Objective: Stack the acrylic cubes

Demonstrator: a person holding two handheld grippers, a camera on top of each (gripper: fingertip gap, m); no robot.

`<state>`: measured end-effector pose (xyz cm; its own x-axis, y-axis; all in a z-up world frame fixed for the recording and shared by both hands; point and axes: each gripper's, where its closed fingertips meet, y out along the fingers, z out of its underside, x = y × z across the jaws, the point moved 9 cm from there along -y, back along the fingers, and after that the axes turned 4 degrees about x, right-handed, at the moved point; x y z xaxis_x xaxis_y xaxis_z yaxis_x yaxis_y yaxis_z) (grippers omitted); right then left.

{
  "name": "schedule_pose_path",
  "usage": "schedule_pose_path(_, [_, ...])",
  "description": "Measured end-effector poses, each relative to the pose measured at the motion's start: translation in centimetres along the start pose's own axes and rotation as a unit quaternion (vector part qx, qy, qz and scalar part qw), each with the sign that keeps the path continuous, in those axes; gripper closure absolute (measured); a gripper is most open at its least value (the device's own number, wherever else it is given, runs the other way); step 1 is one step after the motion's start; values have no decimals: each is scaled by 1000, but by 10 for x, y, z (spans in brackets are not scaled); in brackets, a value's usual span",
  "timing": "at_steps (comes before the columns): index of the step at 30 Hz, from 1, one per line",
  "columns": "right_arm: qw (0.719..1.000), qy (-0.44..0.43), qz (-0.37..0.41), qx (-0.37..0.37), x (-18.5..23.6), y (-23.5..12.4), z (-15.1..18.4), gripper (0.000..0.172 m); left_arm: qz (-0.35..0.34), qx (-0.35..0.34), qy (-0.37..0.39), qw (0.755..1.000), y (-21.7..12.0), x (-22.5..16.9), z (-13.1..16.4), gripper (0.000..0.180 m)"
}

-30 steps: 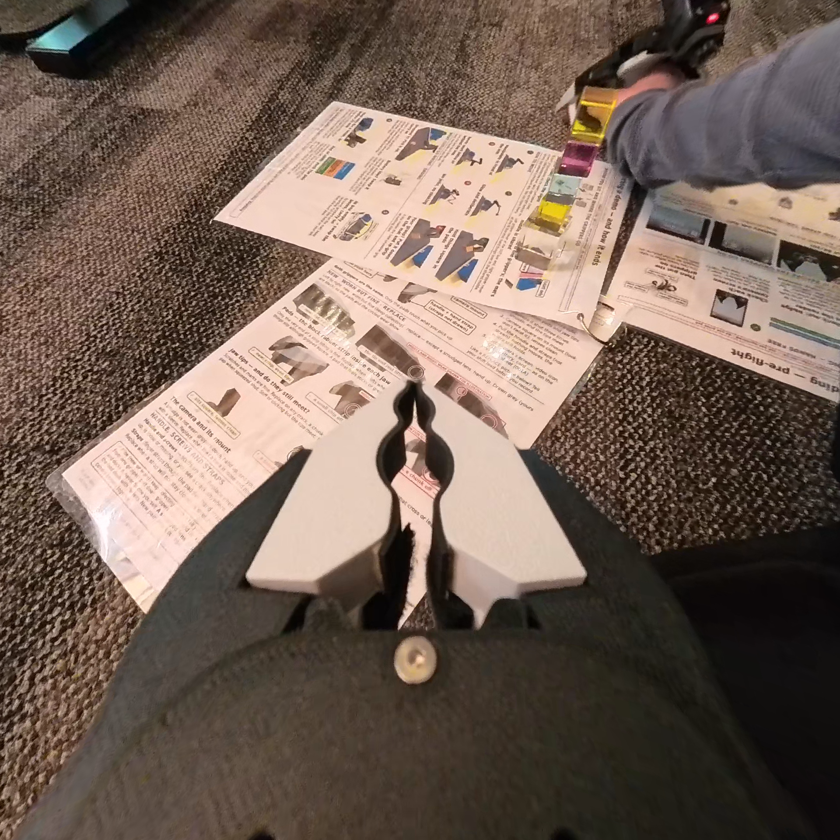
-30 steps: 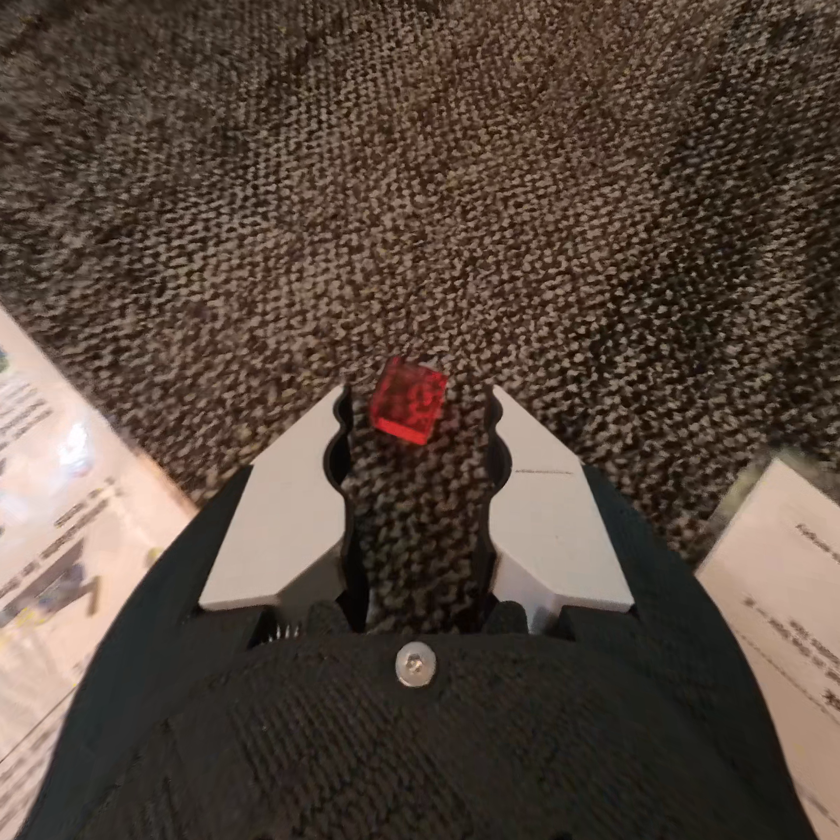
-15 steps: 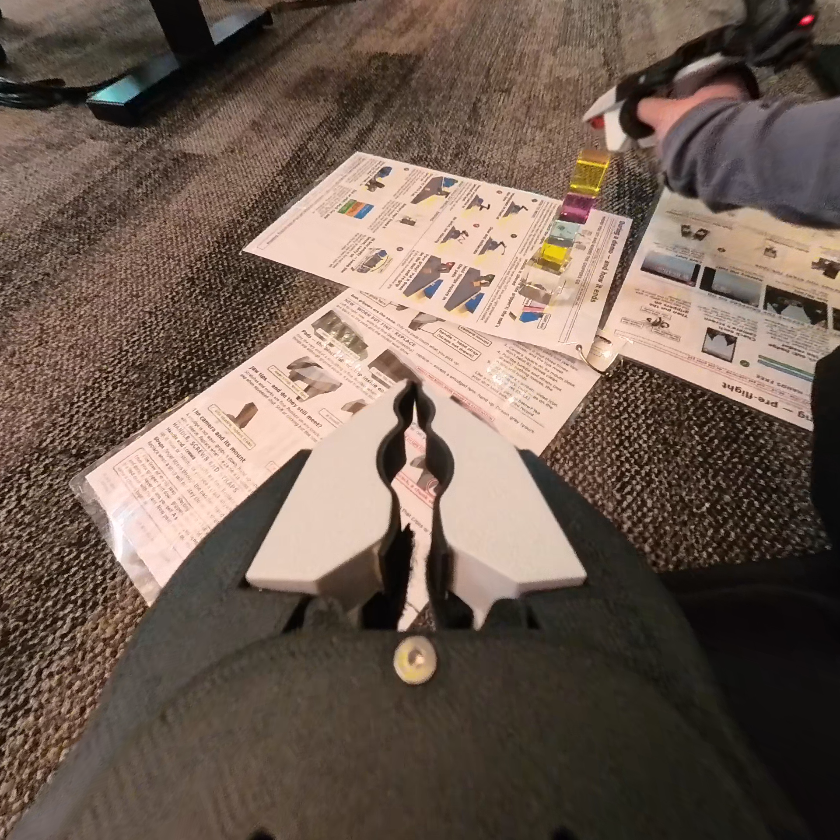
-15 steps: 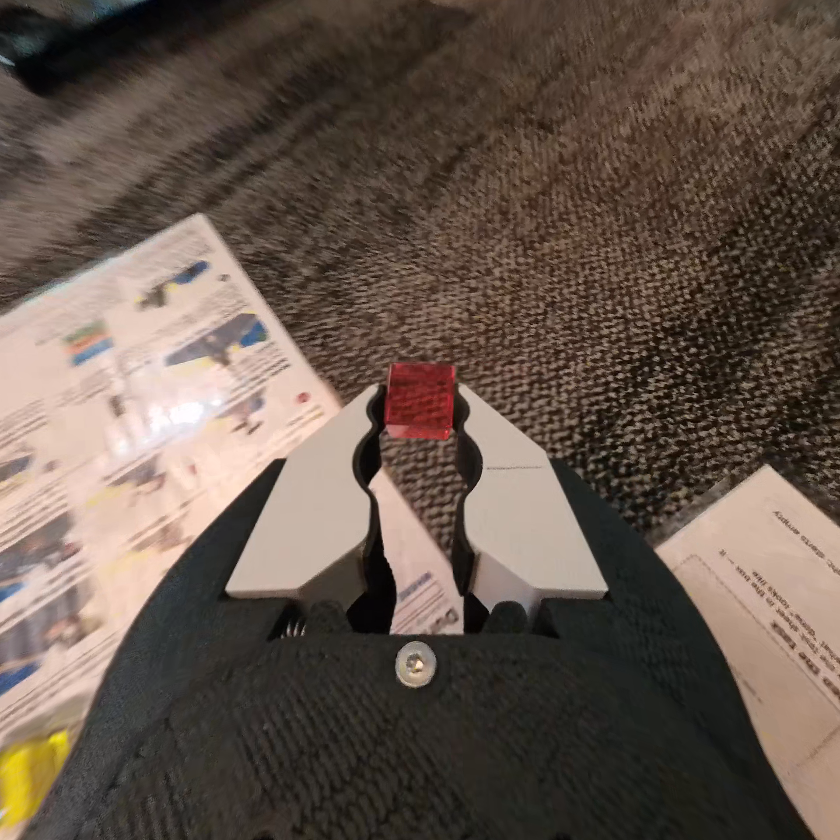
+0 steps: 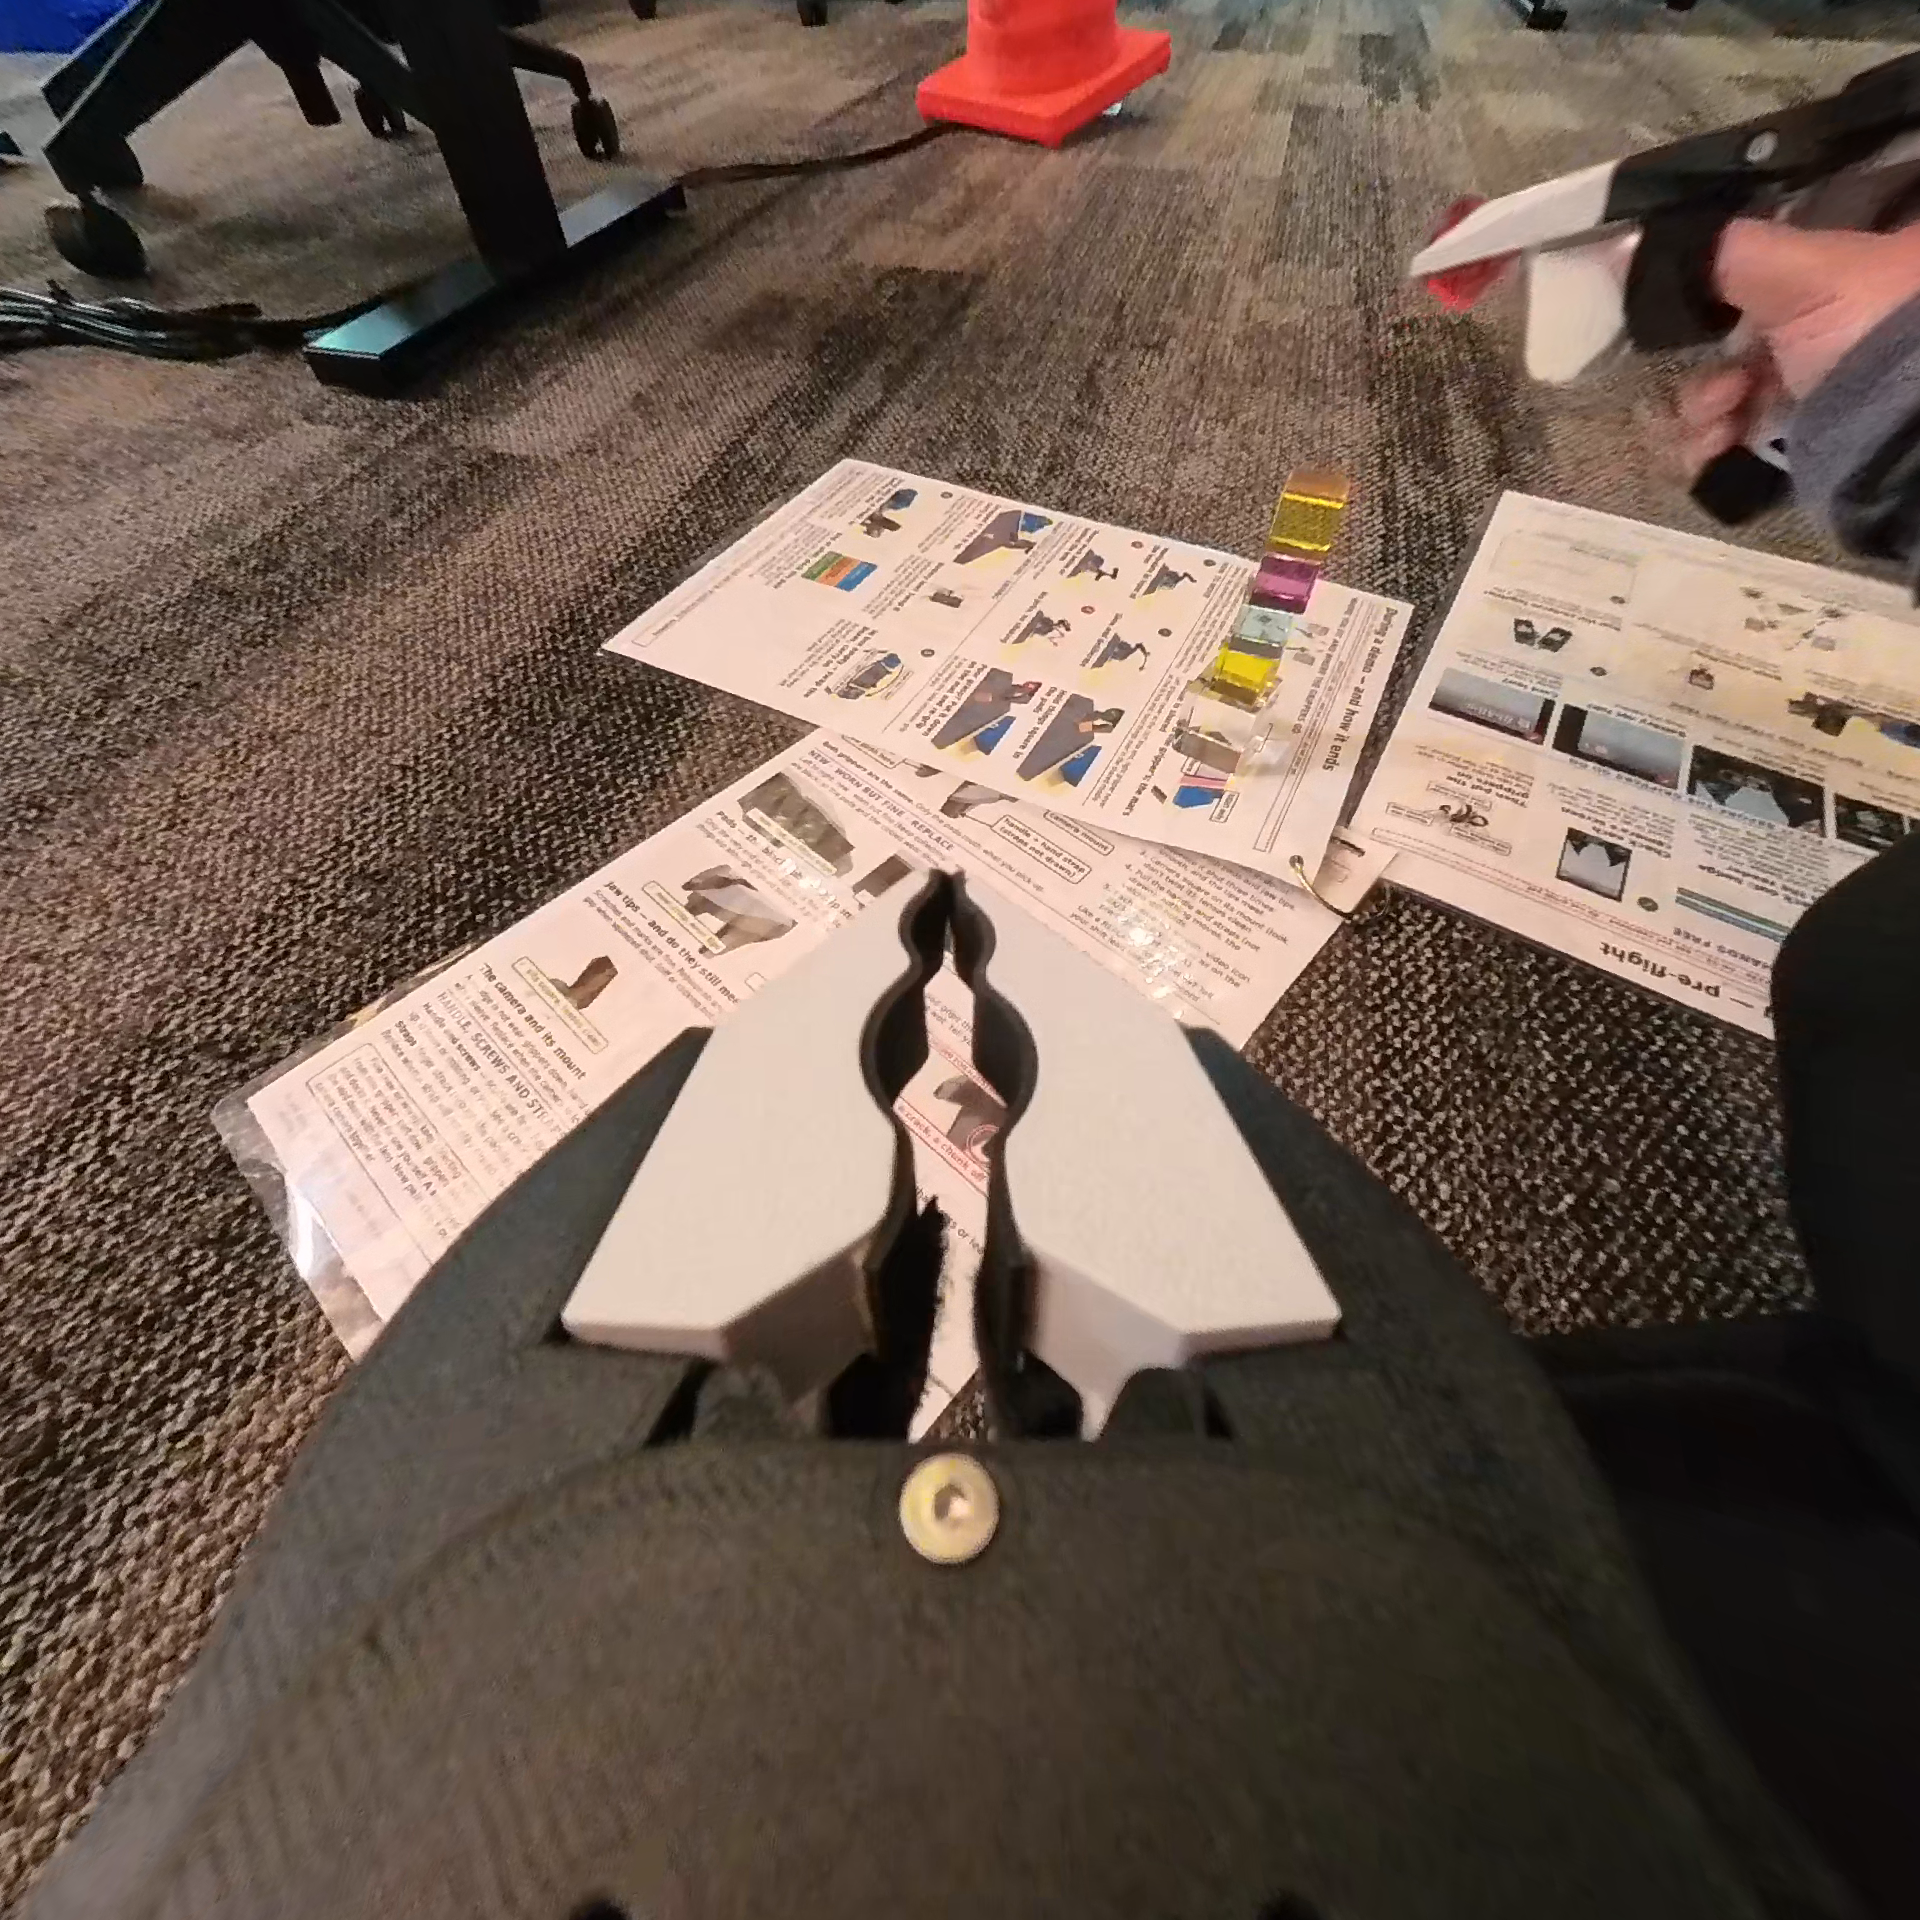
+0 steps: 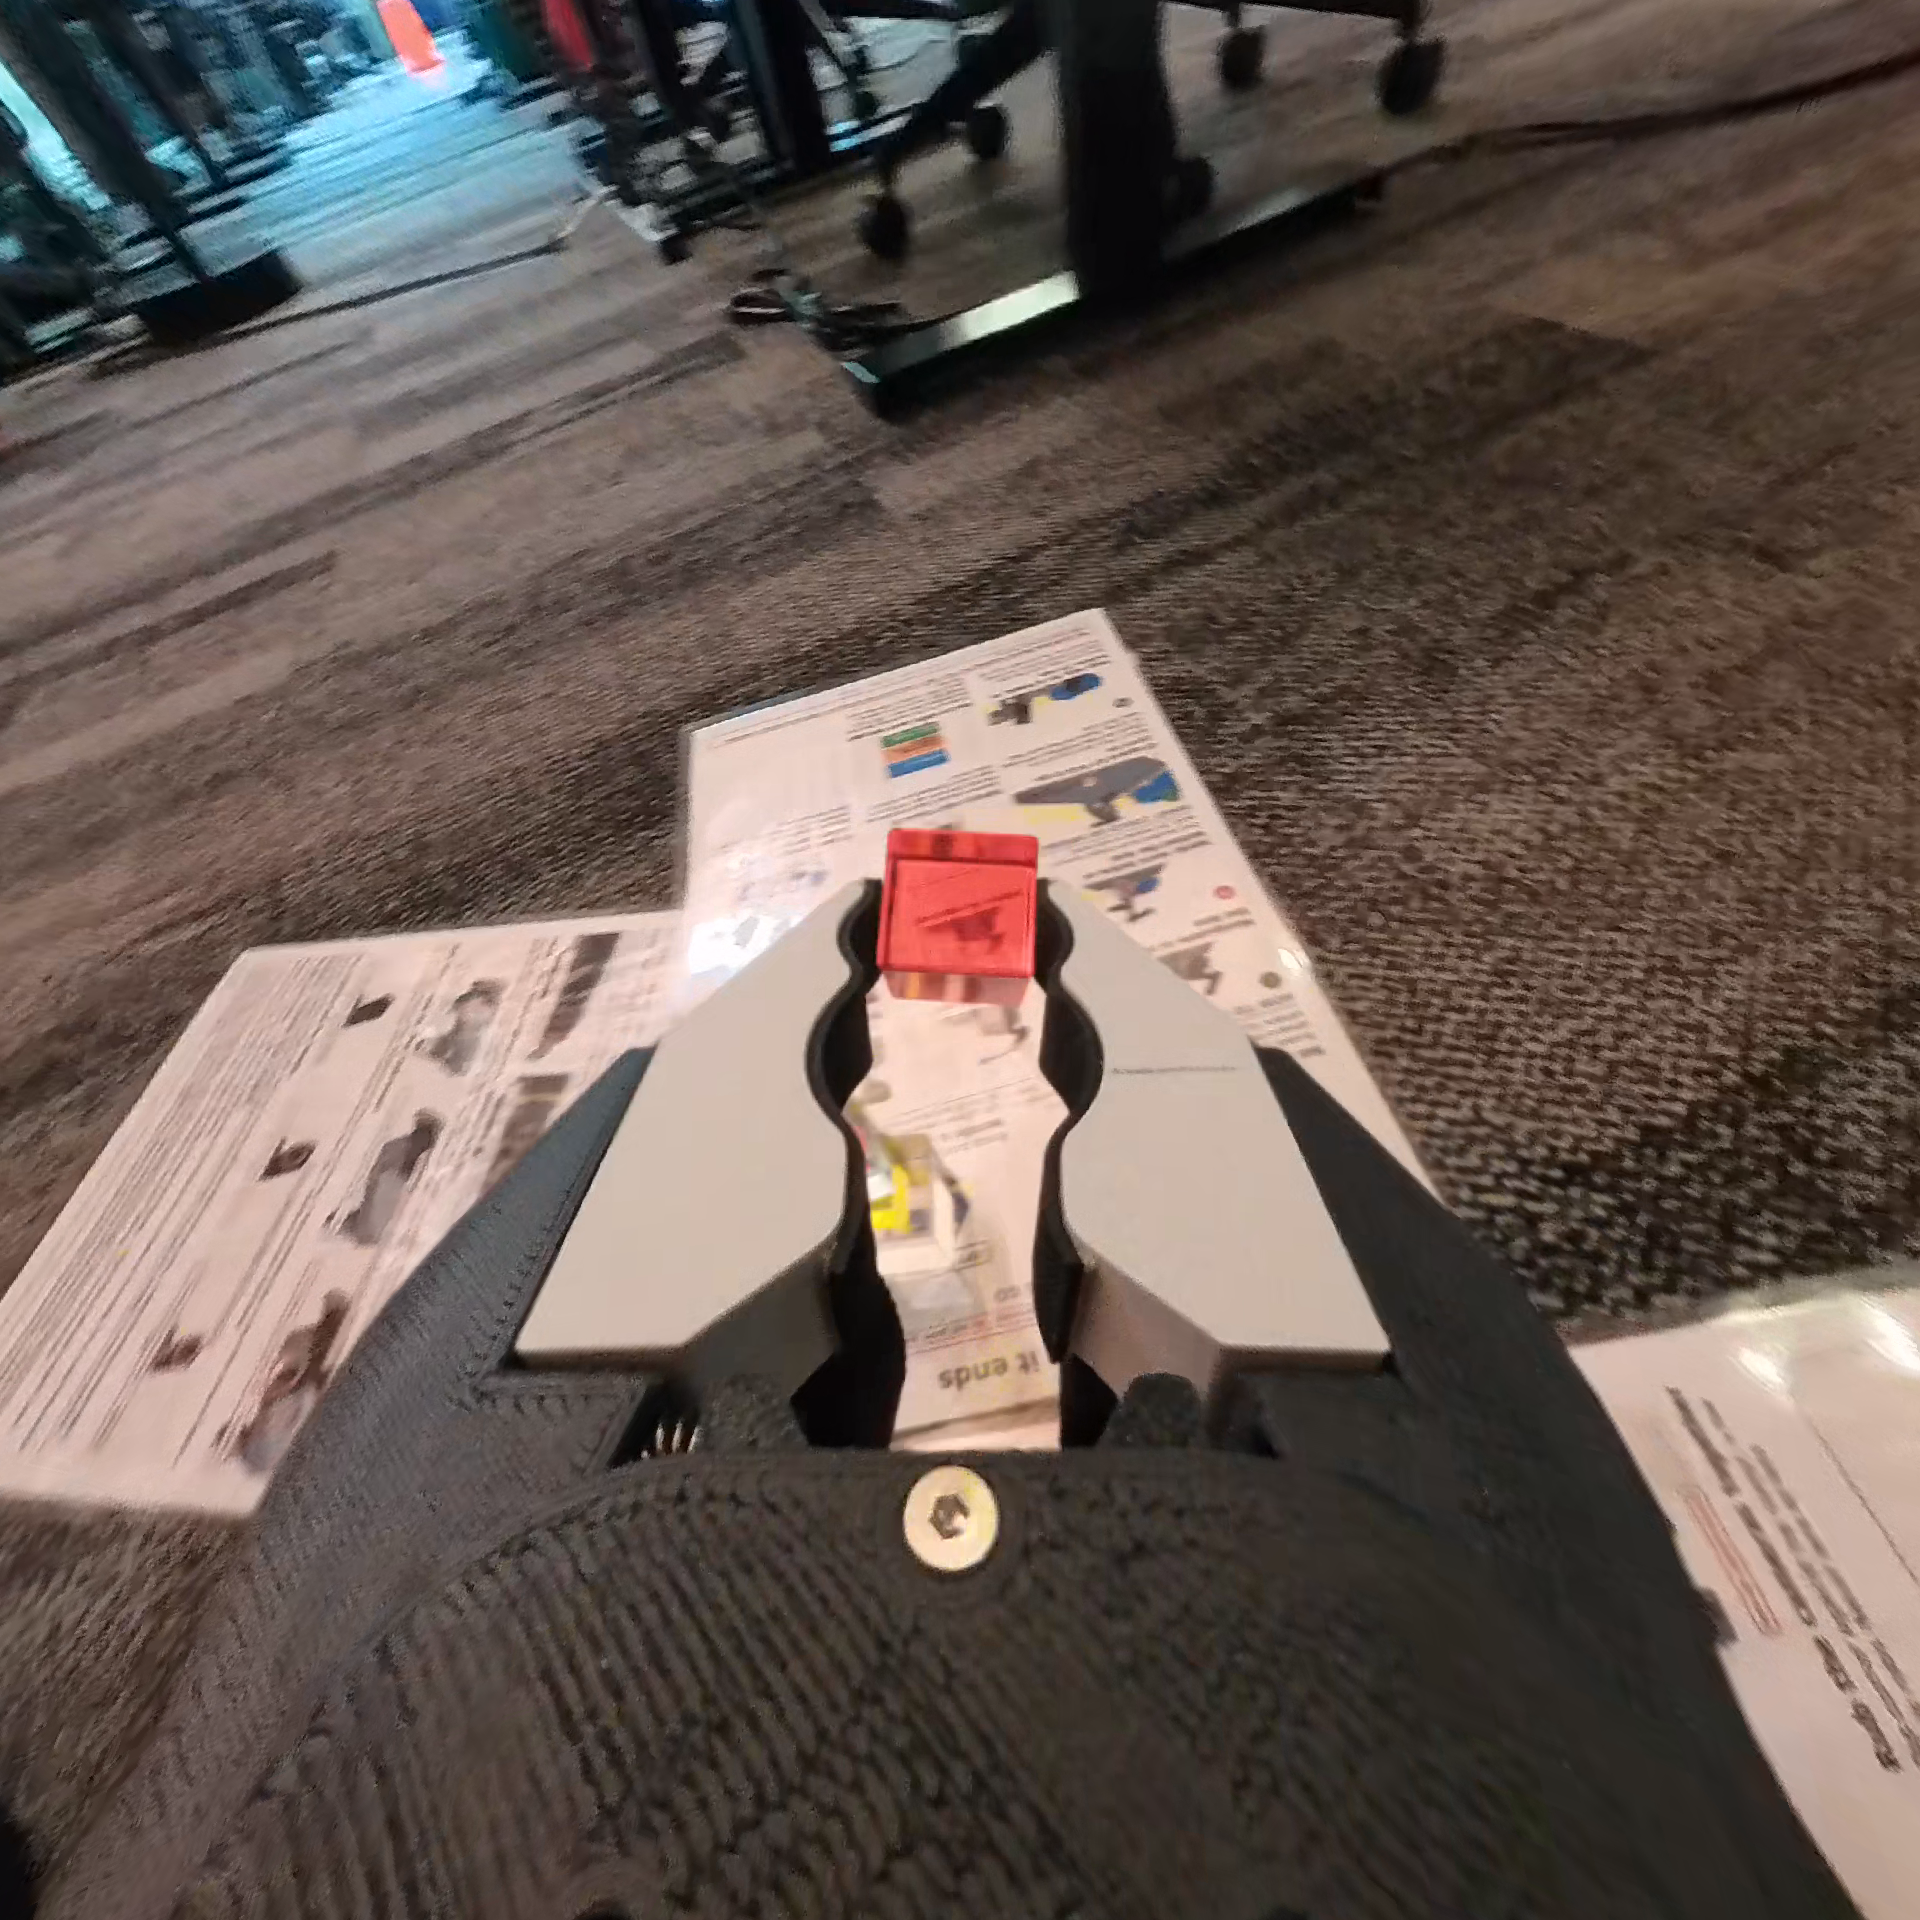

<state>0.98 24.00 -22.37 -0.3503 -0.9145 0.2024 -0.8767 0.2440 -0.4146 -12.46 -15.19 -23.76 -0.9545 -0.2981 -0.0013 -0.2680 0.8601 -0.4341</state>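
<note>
The right gripper (image 6: 958, 914) has a translucent red cube (image 6: 958, 914) pinched at its fingertips, one dark pad against each side face, jaws part-open to the cube's width. Cube and gripper are off the floor, above the printed sheets; in the left wrist view the same gripper (image 5: 1455, 260) shows high at the upper right, blurred, with a hand (image 5: 1808, 312) on its handle and a smear of red at the tips.

The left gripper (image 5: 945, 883) has its tips pressed together with nothing between them. It is over the near laminated sheet (image 5: 520, 1039).

A stack of translucent cubes (image 5: 1273, 623) stands on the middle sheet (image 5: 935, 582), close to that sheet's right edge: clear at the bottom, then yellow, pale blue, magenta, yellow on top. The column looks upright. The raised right gripper is well apart from the stack.

A third sheet (image 5: 1662, 727) lies right of the stack; a strip of carpet (image 5: 312, 623) separates the two sheets. A metal ring (image 5: 1314, 883) joins the sheets at their near corners.

Open carpet runs left of and beyond the sheets. Farther off are a black desk foot (image 5: 488, 301), cables (image 5: 104, 322), chair castors (image 5: 592, 125) and an orange cone (image 5: 1039, 73).
</note>
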Motion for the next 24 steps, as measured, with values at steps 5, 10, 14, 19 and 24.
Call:
schedule_pose_path(5, [992,-8,-128,18,20,-4,7,146,-1,-1,2,1000,-1,-1,0,180])
schedule_pose_path(10, [988,-19,-145,53,26,2,11,146,-2,5,10,1000,1,-3,0,180])
schedule_pose_path(14, [986,-57,-129,87,34,11,11,146,-2,6,9,1000,1,-3,0,180])
schedule_pose_path(19, [981,-103,-83,139,38,26,19,146,-1,12,13,1000,3,-3,1,180])
schedule_pose_path(24, [980,-103,-88,149,40,32,22,146,-2,15,13,1000,5,-3,2,180])
